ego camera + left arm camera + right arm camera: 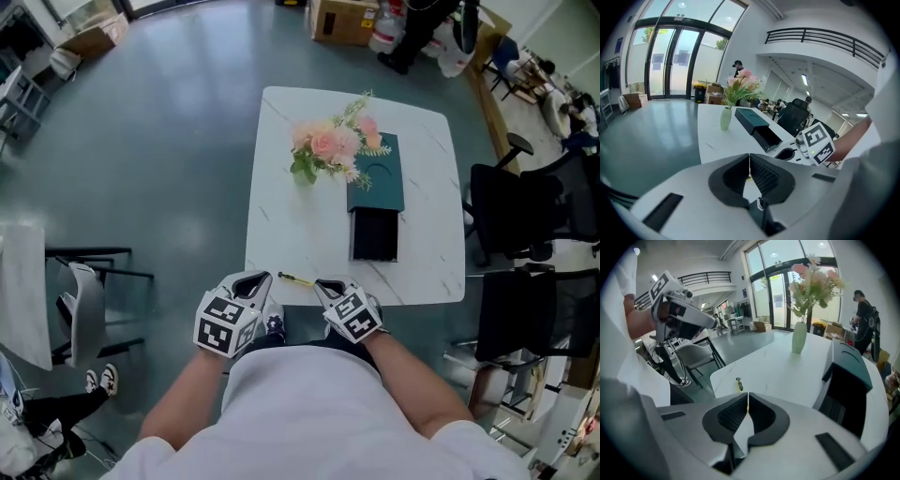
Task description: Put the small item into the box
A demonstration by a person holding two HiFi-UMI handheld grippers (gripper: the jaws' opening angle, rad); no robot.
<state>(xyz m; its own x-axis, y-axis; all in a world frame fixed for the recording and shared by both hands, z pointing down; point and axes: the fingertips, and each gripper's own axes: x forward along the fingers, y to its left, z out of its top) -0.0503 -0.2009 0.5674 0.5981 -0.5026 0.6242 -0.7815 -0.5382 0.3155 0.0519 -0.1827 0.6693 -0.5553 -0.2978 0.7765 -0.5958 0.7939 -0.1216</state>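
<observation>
The small item point(296, 279), a thin yellow and black stick, lies near the front edge of the white table point(281, 225), and it also shows in the right gripper view as the small item point(739, 384), just beyond the jaws. The dark green box point(377, 173) lies at the right of the table with its black open part point(374, 234) toward me. My left gripper point(258, 278) is shut and empty, just left of the item. My right gripper point(325, 284) is shut and empty, just right of it. The jaws of both the left gripper point(749, 164) and the right gripper point(747, 401) stand together.
A vase of pink flowers point(328, 145) stands left of the box, toward the back of the table. Black office chairs point(530, 216) stand at the table's right side. A white chair point(84, 309) is on the floor at the left. A person point(865, 319) stands far off.
</observation>
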